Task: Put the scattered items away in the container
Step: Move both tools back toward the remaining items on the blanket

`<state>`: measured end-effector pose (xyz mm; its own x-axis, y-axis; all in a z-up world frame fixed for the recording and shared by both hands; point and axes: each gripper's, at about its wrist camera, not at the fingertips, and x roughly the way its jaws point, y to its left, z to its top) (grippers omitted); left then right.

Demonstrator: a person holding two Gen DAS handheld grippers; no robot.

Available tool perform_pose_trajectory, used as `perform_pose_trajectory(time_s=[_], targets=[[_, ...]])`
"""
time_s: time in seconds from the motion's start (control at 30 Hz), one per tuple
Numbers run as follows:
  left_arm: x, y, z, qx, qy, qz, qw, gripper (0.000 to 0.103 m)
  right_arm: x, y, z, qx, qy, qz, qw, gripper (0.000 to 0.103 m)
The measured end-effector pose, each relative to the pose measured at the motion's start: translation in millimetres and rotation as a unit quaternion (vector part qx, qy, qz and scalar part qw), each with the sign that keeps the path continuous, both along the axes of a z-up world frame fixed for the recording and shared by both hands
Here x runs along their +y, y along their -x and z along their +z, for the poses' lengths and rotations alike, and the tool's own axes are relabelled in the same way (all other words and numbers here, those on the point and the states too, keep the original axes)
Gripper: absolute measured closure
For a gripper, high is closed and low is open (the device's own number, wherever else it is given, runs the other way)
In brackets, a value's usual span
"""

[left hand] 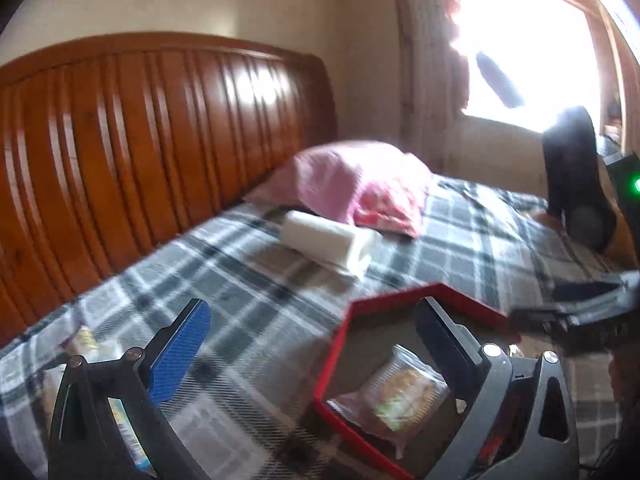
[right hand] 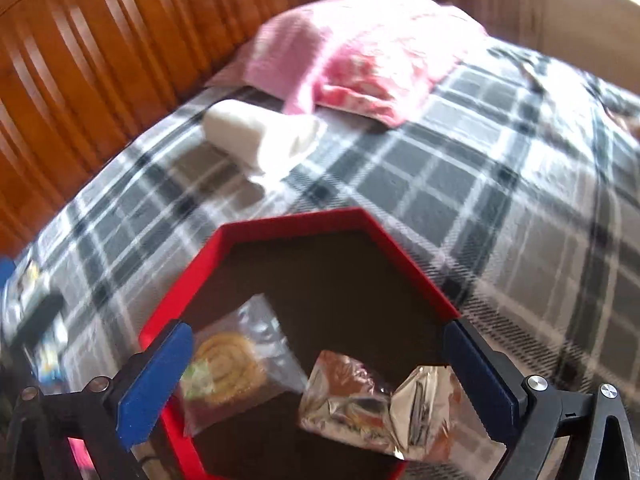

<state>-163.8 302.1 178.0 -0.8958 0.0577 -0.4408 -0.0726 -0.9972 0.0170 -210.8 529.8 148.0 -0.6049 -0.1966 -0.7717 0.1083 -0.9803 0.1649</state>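
Both wrist views, motion-blurred throughout. A red hexagonal tray (right hand: 288, 222) with a dark floor lies on a bed covered by a grey plaid blanket (right hand: 500, 184). Inside the tray, toward its near-left side, rests a clear packet holding a spiral pastry (right hand: 230, 364); its printing is too smeared to read. Just beside it, a crinkled silvery wrapped snack (right hand: 380, 404) lies between the fingers of the right gripper (right hand: 316, 388). The jaws stand wide apart, and neither blue pad (right hand: 154, 380) touches the wrapper; whether the snack rests on the tray floor or hangs above it cannot be told, since its lower edge overlaps the tray's near rim.

In the left view, the left gripper (left hand: 312, 344) is likewise spread wide and holds nothing. Its right finger reaches over the tray (left hand: 440, 294), partly covering the pastry packet (left hand: 396, 396); its left pad (left hand: 180, 356) hovers over the blanket (left hand: 248, 280). At the lower left, more packets (left hand: 90, 344) lie on the bed, largely hidden behind the gripper frame and too blurred to identify. The other tool (left hand: 580, 312) enters at the right edge, cut off by the frame.

Background: a rolled white towel (right hand: 260, 136), a pink pillow (right hand: 360, 52), a slatted wooden headboard (left hand: 140, 140), and an overexposed window (left hand: 528, 40) whose detail is lost. A dark object (left hand: 576, 172) at the bed's far right cannot be identified.
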Motion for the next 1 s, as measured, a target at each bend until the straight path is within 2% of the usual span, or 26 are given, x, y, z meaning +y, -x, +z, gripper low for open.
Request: perform_pose_trajectory(time_s=[0.13,0.33,0.43,0.53,0.6,0.63,0.7,0.73,0.8,0.93,1.0], targets=[[-37,-33,17,0.037,-0.009,0.049,0.9981,0.000,-21,-27,2,0.021,-0.006,0.038,0.999,0.000],[-92,-79,41,0.071,0.024,0.131,0.9885,0.000,-65,-77,12,0.059,-0.023,0.103,0.993,0.000],[-122,-106,47,0.074,0.030,0.165,0.9830,0.000,-91,-97,23,0.069,-0.046,0.145,0.986,0.000],[-154,-129,44,0.065,0.026,0.192,0.9789,0.000,-125,-106,39,0.041,-0.088,0.198,0.975,0.000],[-172,-139,33,0.045,0.035,0.210,0.9760,0.000,-150,-100,52,0.024,-0.077,0.224,0.971,0.000],[-181,-145,24,0.032,0.040,0.225,0.9731,0.000,-160,-100,55,0.037,-0.068,0.239,0.968,0.000],[-200,-155,4,0.004,0.033,0.253,0.9669,0.000,-184,-100,58,0.095,-0.077,0.236,0.964,0.000],[-210,-159,-8,-0.013,0.023,0.258,0.9657,0.000,-196,-100,55,0.120,-0.085,0.231,0.962,0.000],[-231,-167,-36,-0.054,0.003,0.263,0.9633,0.000,-220,-101,36,0.141,-0.093,0.233,0.958,0.000],[-260,-178,-81,-0.096,-0.005,0.263,0.9600,0.000,-251,-108,-43,0.103,-0.065,0.217,0.969,0.000],[-269,-176,-105,-0.119,0.003,0.280,0.9525,0.000,-264,-108,-79,0.080,-0.069,0.200,0.974,0.000]])
